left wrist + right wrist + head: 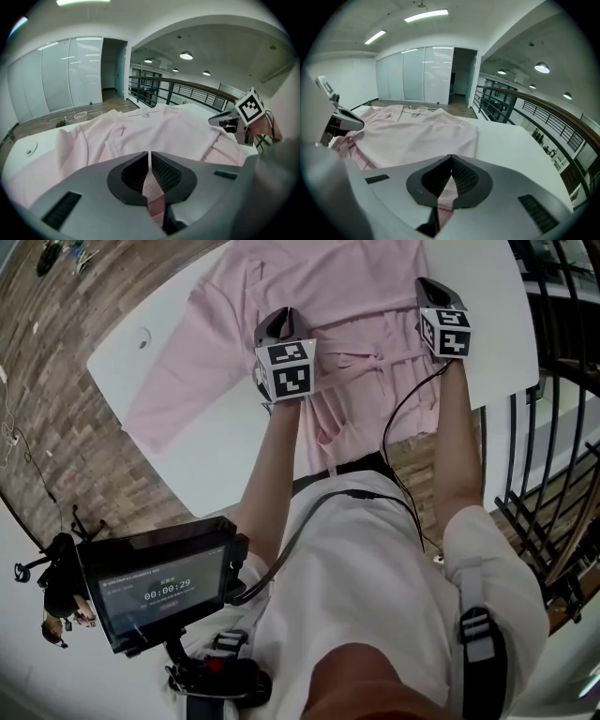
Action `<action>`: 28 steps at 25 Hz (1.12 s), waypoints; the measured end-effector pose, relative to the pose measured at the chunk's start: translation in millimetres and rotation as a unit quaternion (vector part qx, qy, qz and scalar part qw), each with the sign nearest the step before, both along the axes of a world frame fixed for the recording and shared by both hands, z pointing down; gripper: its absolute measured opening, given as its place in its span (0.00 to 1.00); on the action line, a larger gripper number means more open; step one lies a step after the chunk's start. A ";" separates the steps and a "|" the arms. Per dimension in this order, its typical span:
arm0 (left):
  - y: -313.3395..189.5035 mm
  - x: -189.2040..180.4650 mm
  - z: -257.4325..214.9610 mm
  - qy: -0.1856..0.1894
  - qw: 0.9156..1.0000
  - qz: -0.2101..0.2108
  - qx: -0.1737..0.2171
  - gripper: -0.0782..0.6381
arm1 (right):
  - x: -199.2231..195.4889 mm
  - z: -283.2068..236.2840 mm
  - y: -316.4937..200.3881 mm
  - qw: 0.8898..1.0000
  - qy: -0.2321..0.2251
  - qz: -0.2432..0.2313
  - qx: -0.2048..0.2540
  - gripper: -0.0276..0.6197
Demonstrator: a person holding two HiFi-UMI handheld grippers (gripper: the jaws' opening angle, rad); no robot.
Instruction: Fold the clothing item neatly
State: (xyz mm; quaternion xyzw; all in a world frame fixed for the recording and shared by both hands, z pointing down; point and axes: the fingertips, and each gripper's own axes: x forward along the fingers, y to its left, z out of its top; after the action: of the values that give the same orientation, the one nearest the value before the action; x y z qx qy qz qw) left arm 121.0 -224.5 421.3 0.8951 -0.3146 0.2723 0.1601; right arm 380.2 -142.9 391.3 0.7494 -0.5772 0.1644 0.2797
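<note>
At the lower left of the head view, a small screen (pixel 159 592) is glowing on its mount beside the person's waist, and the wooden floor (pixel 56 381) is showing beyond it. The white worktop (pixel 211 460) is running up across the middle of the frame. It is carrying the pink garment (pixel 309 296), which is lying spread over the upper centre and reaching down toward the near edge in front of the person. One long sleeve (pixel 178 381) is stretching out toward the left.

The left tool (pixel 275 322) is sitting on the cloth just left of centre, with its marker cube (pixel 286 369) facing up. In the left gripper view its jaws are standing shut, pinching a fold of the pink fabric.

A thin tie (pixel 370 360) is lying on the garment between the two tools.

The right tool (pixel 429 287) is resting by the garment's right edge in the upper right. Its jaws are likewise pressed together, with a strip of the same pink cloth nipped between them. Past it lies bare worktop, and a black railing (pixel 553 427) is curving down the right edge.
</note>
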 end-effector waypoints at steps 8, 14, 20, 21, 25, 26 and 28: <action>-9.5 2.3 24.0 -0.020 0.999 -0.003 -0.031 0.11 | 15.4 26.8 -11.3 0.999 0.003 -0.013 -0.040 0.05; -8.4 0.3 15.8 -0.017 1.000 -0.012 -0.006 0.11 | 6.0 14.4 -16.4 1.000 -0.002 -0.014 0.000 0.05; 19.4 12.1 -15.6 0.015 0.999 0.024 0.035 0.11 | -44.6 -23.8 -24.6 0.995 -0.025 -0.069 0.073 0.05; 28.2 13.8 -23.4 0.022 0.998 0.035 0.040 0.11 | -56.7 -31.2 -23.4 0.993 -0.023 -0.083 0.079 0.05; 64.7 10.8 -52.0 0.036 0.995 0.070 0.061 0.11 | -108.1 -59.8 -13.4 0.985 -0.028 -0.133 0.105 0.05; 70.6 8.1 -55.1 0.039 0.994 0.077 0.063 0.11 | -121.2 -62.3 -14.2 0.983 -0.029 -0.147 0.108 0.05; 74.5 1.2 -54.5 0.047 0.993 0.090 0.061 0.11 | -146.1 -58.6 -26.5 0.978 -0.034 -0.175 0.107 0.05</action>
State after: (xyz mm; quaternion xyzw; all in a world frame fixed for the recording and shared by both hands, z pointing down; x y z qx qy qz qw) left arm 122.2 -150.0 366.9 0.9398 -0.2411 0.2232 0.0945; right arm 234.1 -169.4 332.6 0.6563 -0.7230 0.0754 0.2023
